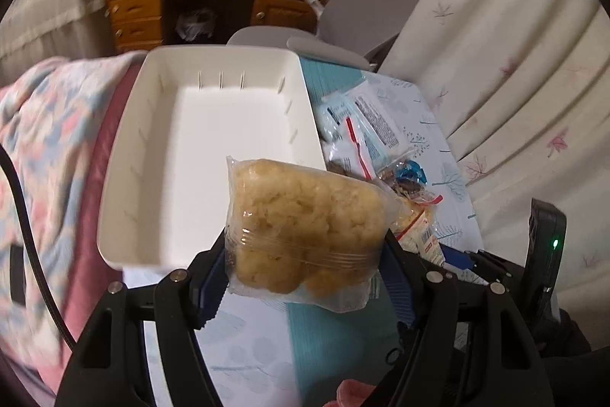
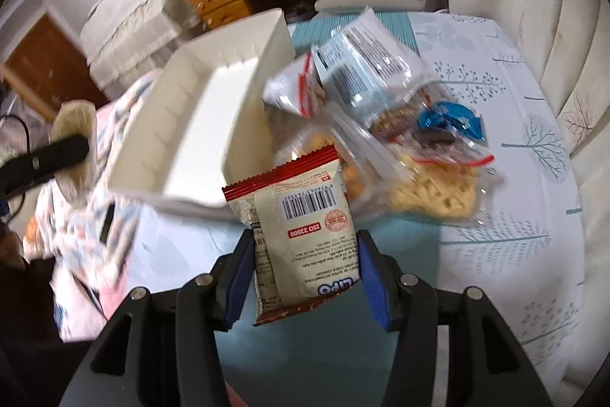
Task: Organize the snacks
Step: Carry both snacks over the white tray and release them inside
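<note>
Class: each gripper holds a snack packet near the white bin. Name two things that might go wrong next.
1. The left gripper pinches only the lower end of the clear cake packet; it might swing or slip.
2. Its free end overhangs the white bin rim and may snag.

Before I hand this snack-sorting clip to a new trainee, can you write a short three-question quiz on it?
1. True or false: the white bin already holds snacks.
2. What does the left gripper hold?
A. clear pack of yellow puffed snack
B. blue wrapper
C. nothing
3. What is printed on the red-edged packet in the right gripper, facing the camera?

Key: 1 false, 2 A, 3 a barcode.
</note>
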`<state>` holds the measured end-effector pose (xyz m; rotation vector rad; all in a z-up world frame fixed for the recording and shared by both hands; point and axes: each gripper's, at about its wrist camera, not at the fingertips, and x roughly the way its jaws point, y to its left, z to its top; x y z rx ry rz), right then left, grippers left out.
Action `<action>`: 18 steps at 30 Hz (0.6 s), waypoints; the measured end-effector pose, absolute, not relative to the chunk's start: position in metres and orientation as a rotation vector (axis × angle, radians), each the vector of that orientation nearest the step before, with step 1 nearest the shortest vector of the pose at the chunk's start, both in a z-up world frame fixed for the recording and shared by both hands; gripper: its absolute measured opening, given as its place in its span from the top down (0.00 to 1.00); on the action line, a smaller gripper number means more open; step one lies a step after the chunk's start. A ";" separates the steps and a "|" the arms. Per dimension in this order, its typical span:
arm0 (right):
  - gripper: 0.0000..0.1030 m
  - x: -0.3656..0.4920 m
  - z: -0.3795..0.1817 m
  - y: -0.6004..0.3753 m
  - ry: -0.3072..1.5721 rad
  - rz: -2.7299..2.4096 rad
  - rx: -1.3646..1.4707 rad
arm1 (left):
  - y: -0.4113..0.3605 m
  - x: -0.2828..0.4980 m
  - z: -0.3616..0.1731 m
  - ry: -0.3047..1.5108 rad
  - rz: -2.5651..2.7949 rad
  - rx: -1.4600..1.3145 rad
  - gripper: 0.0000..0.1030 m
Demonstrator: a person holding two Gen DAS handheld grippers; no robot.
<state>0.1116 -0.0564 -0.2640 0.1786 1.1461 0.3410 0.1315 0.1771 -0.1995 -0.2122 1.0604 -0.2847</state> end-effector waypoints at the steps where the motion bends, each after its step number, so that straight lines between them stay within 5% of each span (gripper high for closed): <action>1: 0.49 0.114 -0.261 -0.050 1.134 0.327 0.200 | 0.182 0.134 -0.200 1.058 -0.292 -0.201 0.32; 18: 0.49 0.150 -0.245 0.045 1.089 0.320 0.473 | 0.271 0.168 -0.229 1.085 -0.231 -0.121 0.32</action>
